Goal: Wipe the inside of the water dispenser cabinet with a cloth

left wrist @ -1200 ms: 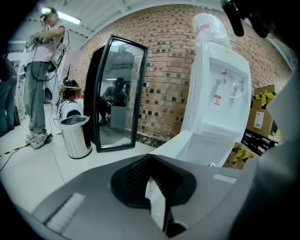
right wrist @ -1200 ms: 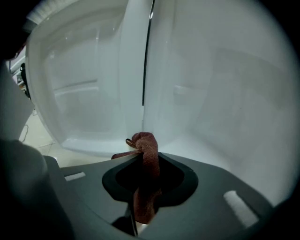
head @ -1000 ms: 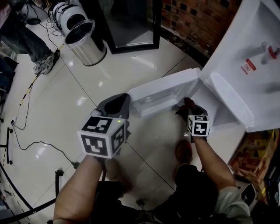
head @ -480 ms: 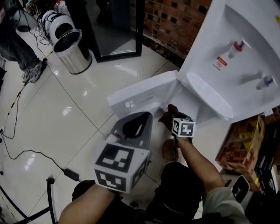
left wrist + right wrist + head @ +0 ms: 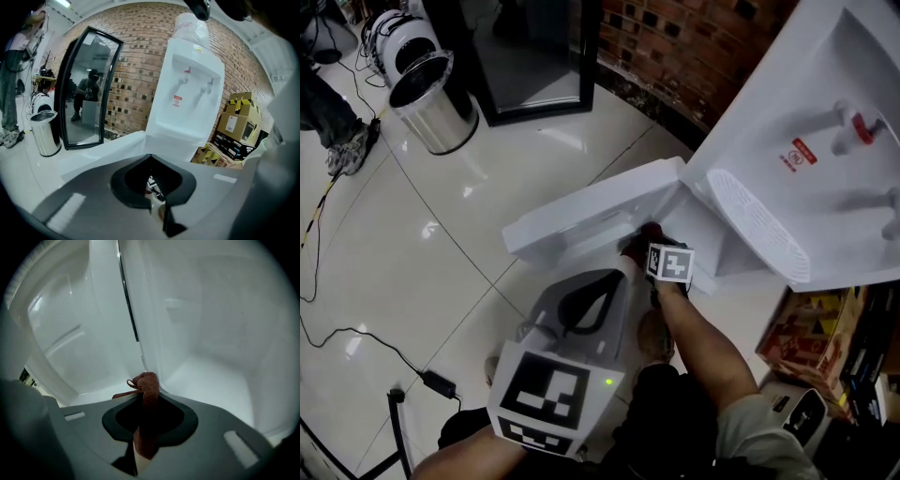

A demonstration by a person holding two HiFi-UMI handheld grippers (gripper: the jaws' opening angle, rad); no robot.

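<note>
The white water dispenser (image 5: 806,122) stands at the right, and its low cabinet door (image 5: 581,220) is swung open to the left. My right gripper (image 5: 649,251) is at the cabinet mouth, shut on a reddish-brown cloth (image 5: 639,240). In the right gripper view the cloth (image 5: 146,386) bunches at the jaw tips, just above the white cabinet floor (image 5: 211,380). My left gripper (image 5: 598,279) is held back from the door, low in the head view, shut and holding nothing. In the left gripper view the left gripper (image 5: 151,159) points toward the dispenser (image 5: 187,103).
A steel trash can (image 5: 431,103) and a black-framed glass panel (image 5: 534,56) stand at the back left, with a brick wall (image 5: 694,47) behind. Cardboard boxes (image 5: 806,328) sit right of the dispenser. A cable with an adapter (image 5: 439,382) lies on the tiled floor.
My left gripper has swung from the left to the lower middle, nearer the camera. The right gripper with the cloth has sunk lower at the cabinet mouth.
</note>
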